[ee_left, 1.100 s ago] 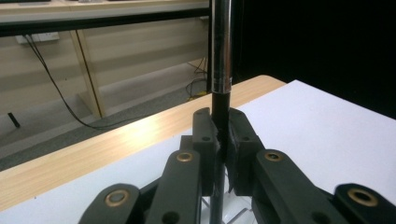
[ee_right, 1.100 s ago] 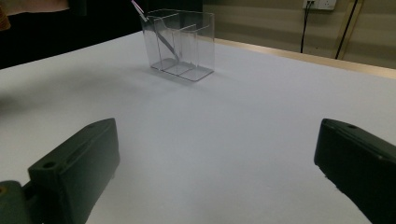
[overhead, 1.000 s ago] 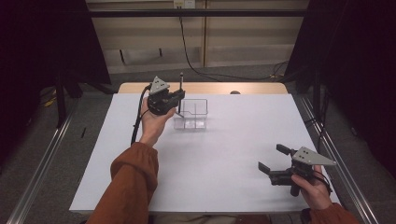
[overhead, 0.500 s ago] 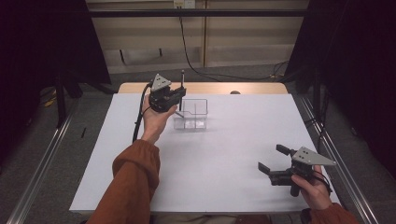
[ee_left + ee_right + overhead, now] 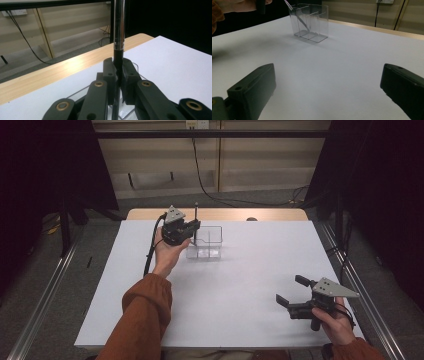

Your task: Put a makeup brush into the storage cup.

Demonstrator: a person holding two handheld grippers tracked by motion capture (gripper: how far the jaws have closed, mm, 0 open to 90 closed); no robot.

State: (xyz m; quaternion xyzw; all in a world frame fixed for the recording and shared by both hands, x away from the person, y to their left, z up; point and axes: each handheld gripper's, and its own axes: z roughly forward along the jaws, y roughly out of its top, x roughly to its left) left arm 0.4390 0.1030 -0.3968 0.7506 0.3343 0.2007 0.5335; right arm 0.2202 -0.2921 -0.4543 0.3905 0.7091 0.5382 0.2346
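My left gripper [image 5: 194, 226] is shut on a slim black and silver pen [image 5: 196, 212], which it holds upright over the left end of a clear plastic box [image 5: 209, 244] with compartments. In the left gripper view the jaws [image 5: 118, 68] pinch the pen's black lower part and the silver barrel [image 5: 119, 22] rises above them. The pen's lower end [image 5: 288, 5] reaches into the clear box [image 5: 310, 22] in the right gripper view. My right gripper [image 5: 289, 289] is open near the table's front right, its jaws [image 5: 328, 73] wide apart with nothing between them.
A white sheet [image 5: 240, 285] covers the table, with a wooden strip [image 5: 270, 214] along the far edge. Metal rails [image 5: 360, 285] run along both sides. A cable [image 5: 205, 175] hangs down the back wall.
The left gripper with the pen has sunk slightly toward the box. The right gripper has not moved.
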